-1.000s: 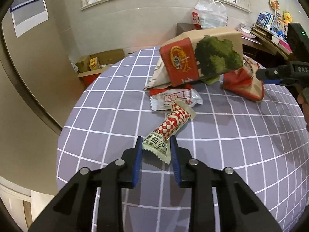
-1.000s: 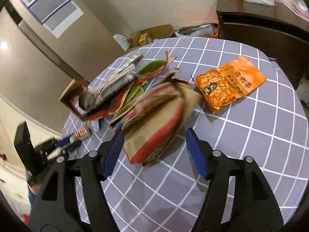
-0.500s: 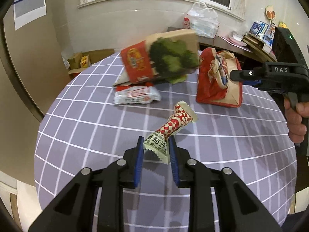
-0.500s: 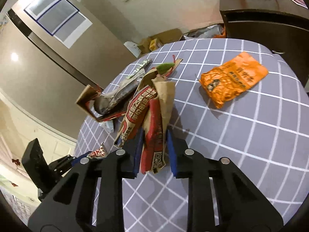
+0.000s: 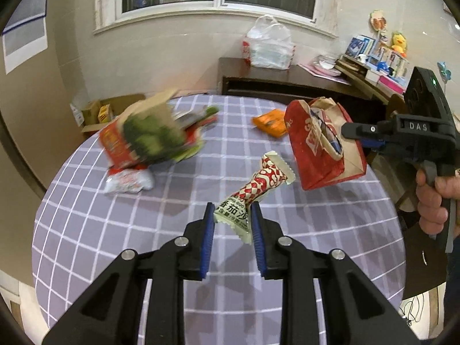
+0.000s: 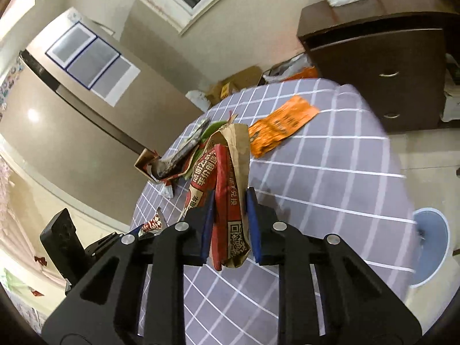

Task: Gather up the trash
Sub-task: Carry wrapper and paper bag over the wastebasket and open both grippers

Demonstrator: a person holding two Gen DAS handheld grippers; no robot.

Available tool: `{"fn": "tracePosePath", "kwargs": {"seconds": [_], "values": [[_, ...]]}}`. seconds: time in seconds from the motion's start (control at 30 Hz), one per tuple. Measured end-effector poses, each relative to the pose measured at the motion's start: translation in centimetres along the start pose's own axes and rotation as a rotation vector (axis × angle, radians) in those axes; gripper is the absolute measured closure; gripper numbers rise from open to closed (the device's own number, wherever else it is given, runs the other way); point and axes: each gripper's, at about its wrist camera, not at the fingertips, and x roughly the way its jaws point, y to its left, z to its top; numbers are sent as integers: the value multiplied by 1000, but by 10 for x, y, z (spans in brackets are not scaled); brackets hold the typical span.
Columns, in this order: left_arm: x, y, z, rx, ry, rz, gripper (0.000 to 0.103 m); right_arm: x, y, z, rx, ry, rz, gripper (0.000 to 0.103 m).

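My left gripper (image 5: 232,214) is shut on a red-and-white checked snack wrapper (image 5: 256,184), which hangs lifted above the round table (image 5: 172,230). My right gripper (image 6: 229,201) is shut on a crumpled red-and-brown paper bag (image 6: 230,178); in the left wrist view that paper bag (image 5: 322,152) hangs in the air at the right, with the right gripper's fingers (image 5: 356,130) on its far side and a person's hand (image 5: 431,198) on the handle. The left gripper's body (image 6: 69,244) shows at the lower left of the right wrist view.
On the purple checked cloth lie a torn brown-and-green paper bag (image 5: 146,135), a white-and-red packet (image 5: 129,181) under its near edge and an orange packet (image 5: 270,122) at the back. A dark cabinet (image 6: 382,66) stands behind the table. A blue round stool (image 6: 431,244) is beside it.
The right gripper closed on the red-and-brown bag and lifted it off the table. The left gripper drew back and rose with the checked wrapper held, so the remaining trash looks farther away.
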Motion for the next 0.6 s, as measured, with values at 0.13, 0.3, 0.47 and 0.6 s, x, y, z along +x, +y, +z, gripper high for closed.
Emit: {"fn": "tracePosePath", "kwargs": {"seconds": [0.13, 0.3, 0.47, 0.6], "values": [[-1, -31, 14, 22, -24, -31, 79, -35, -16, -1, 25, -54, 8, 81], [5, -73, 33, 69, -39, -69, 79, -84, -41, 0, 65, -140, -13, 81], [17, -124, 51, 127, -41, -122, 79, -130, -69, 0, 111, -225, -55, 81], [32, -166, 63, 168, -23, -167, 79, -161, -97, -5, 159, -283, -95, 81]]}}
